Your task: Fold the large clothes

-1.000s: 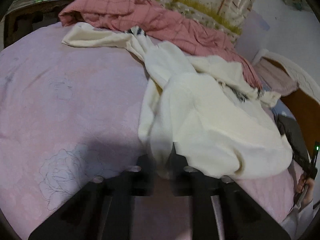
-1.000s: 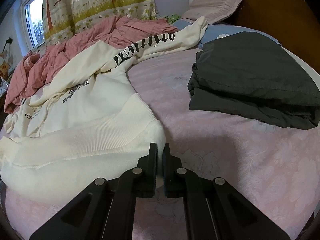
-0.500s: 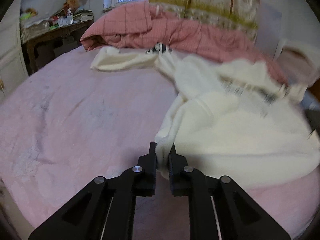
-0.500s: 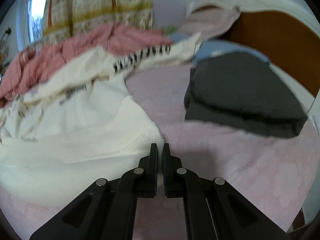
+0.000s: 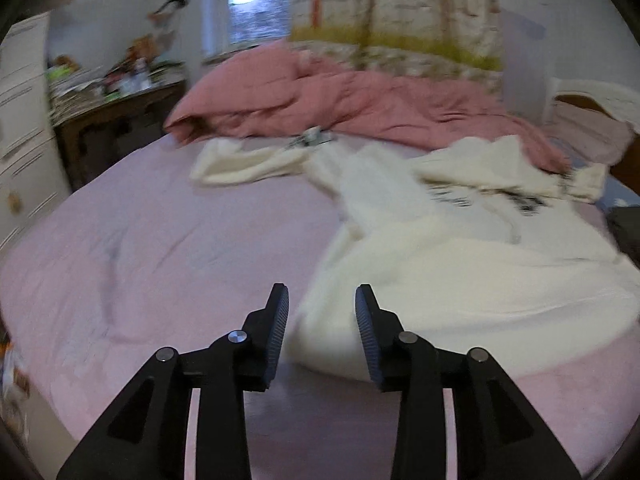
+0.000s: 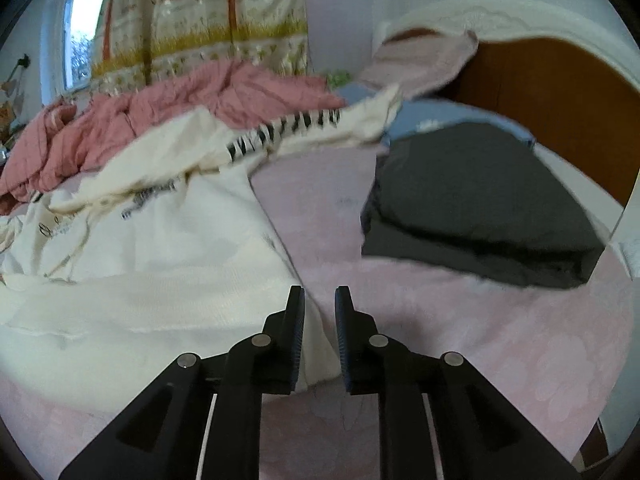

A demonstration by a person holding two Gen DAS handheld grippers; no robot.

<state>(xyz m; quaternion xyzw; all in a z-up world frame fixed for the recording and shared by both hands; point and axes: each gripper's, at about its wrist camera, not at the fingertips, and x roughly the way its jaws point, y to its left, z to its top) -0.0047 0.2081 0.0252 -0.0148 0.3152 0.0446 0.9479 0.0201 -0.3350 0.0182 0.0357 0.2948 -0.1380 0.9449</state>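
Left gripper is opening, jaws parting, ribbed black pads standing clear of the cloth; the soft rounded corner of the cream sweatshirt shows in the gap between them, lying below on the bed, not pinched. Right gripper is opening too, a narrower gap, and the sweatshirt's thick ribbed hem edge runs through it with neither pad pressing

Out ahead of the left jaws the sweatshirt spreads rumpled and fleecy, black lettering blurred across its chest, one sleeve flung far forward and to the left. Under it all, a smooth pink bedsheet with a faint flower print

Beyond the sweatshirt, a crumpled salmon checked quilt heaped along the far edge, a patterned curtain hanging behind. Far left of the left jaws, a cluttered wooden side table, its contents too blurred to name

Ahead and right of the right jaws, a dark grey garment folded flat into a neat slab, well apart from the sweatshirt, with an orange-brown headboard curving behind it
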